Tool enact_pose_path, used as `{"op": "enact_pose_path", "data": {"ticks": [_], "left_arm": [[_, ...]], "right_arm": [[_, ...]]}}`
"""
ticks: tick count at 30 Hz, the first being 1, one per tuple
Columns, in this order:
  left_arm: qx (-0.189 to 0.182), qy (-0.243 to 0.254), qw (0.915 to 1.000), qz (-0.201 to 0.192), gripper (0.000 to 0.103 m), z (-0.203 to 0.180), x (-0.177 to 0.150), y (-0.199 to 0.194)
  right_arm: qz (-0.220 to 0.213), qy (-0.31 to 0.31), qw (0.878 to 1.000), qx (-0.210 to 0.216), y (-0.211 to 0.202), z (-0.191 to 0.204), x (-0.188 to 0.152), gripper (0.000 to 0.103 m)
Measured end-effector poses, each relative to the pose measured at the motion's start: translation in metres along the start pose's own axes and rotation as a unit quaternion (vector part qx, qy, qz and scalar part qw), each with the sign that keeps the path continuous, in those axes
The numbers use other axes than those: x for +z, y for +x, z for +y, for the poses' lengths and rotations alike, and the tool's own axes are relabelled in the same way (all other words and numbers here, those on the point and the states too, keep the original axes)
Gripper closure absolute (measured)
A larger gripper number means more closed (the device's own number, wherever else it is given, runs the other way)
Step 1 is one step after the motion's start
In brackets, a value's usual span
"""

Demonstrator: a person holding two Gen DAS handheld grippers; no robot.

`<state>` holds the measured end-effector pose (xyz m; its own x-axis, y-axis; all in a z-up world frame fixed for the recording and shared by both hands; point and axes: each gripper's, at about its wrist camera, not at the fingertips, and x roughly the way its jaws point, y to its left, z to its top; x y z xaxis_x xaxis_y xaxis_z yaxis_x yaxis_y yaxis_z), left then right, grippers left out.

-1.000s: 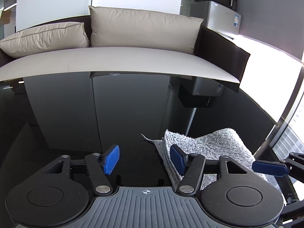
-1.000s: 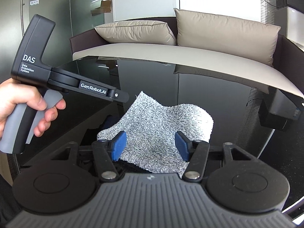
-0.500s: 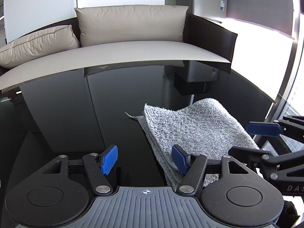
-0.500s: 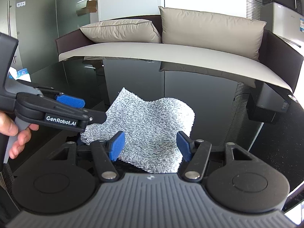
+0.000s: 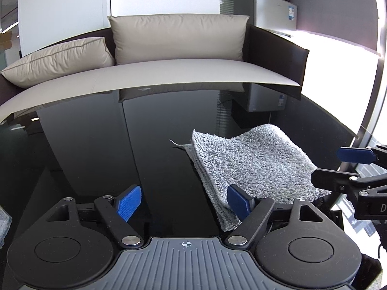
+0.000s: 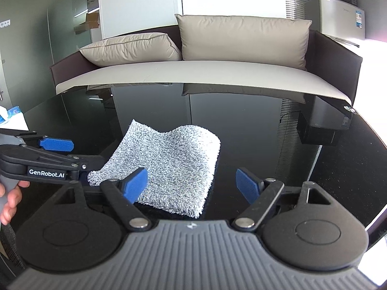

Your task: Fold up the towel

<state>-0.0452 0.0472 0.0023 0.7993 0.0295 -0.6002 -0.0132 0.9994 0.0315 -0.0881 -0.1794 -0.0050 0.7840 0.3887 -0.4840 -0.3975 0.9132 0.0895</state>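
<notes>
Meanwhile, a folded grey towel (image 6: 169, 166) lies on the black table (image 5: 101, 149), flanked by the left gripper (image 5: 185, 201) and right gripper (image 6: 192, 184), jaws wide.

"GenRobot.AI" stands in white letters on the black arm of the left gripper (image 6: 56, 153), left of the right claw. The fridge (image 6: 335, 17) label behind is too small to read.
</notes>
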Motion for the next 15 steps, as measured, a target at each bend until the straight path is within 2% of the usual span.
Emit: {"op": "enact_pose_path", "data": {"ticks": [6, 10, 15], "left_arm": [[0.011, -0.016, 0.9998, -0.01, 0.001, 0.003, -0.004, -0.013], [0.011, -0.017, 0.9998, -0.008, 0.001, 0.001, -0.008, -0.019], [0.013, -0.032, 0.9994, -0.011, 0.001, 0.002, -0.014, -0.027]], "right_arm": [[0.009, 0.017, 1.0, -0.02, -0.009, 0.001, -0.005, 0.01], [0.008, 0.018, 0.999, -0.036, -0.017, 0.004, -0.01, 0.005], [0.012, 0.038, 0.998, -0.048, -0.029, 0.003, -0.018, 0.004]]}}
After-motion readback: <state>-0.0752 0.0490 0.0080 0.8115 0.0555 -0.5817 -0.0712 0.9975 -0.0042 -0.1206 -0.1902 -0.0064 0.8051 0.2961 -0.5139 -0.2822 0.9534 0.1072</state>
